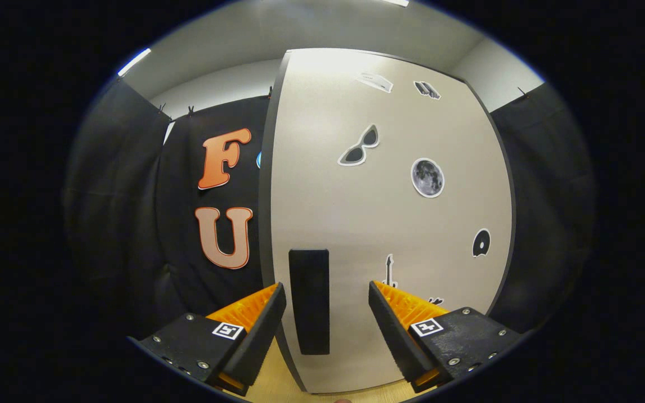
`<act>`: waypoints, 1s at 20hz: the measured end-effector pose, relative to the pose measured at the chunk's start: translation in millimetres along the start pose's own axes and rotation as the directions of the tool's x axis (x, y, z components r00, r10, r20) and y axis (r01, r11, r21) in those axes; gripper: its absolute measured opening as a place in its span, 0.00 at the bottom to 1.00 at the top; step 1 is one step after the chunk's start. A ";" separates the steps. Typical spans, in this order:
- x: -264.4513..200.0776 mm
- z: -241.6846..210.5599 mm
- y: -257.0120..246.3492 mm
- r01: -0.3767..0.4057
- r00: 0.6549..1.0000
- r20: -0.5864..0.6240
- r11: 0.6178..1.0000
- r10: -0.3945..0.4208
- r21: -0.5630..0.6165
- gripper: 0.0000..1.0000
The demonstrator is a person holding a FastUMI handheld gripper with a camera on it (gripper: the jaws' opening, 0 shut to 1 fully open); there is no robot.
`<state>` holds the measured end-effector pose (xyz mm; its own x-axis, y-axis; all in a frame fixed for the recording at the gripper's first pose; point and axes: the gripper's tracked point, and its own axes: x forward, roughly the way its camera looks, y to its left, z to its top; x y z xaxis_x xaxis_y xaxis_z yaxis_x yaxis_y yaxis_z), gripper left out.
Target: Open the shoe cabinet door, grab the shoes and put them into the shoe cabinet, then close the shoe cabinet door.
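Gripper view, and we're right up at the shoe cabinet door [378,224], a pale, matte panel with a dark edge band running down its left side. The claw [327,302] stands wide open, nothing held, its two ridged fingers straddling the dark handle [309,301] with daylight on both sides. That handle is a plain upright slab, flat-faced and rectangular, set low on the door close to its left edge.

So this looks like the very first step: getting hold of the door to pull it open. The door appears shut or nearly so; from here I can't tell for certain. No shoes to be seen yet, so loading is some way off.

The next move, by my reckoning, calls for the fingers to close squarely on the handle's two long sides, then a pull that follows the door's swing, not a straight tug. A smooth slab like that could slip if the grip lands shallow.

Stickers [428,177] dot the door: sunglasses, a moon, a small guitar, all glossy cut-outs. Pale wood-grain floor [269,383] shows beneath the fingers, and black cloth hangs slack on either side.
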<state>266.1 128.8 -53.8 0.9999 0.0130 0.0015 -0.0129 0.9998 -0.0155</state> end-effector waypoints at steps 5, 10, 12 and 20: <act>-42.7 7.2 -12.9 -0.003 1.000 -0.025 1.000 0.004 0.017 0.93; -105.9 18.2 -35.5 -0.009 0.998 -0.063 1.000 0.009 0.007 0.93; -134.1 24.9 -48.6 -0.007 0.998 -0.065 1.000 0.008 0.007 0.93; -225.1 44.4 -90.0 0.028 0.999 -0.031 0.999 -0.028 -0.016 0.93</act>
<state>42.1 36.6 -8.4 0.9994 -0.0157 -0.0295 0.0148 0.9994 -0.0315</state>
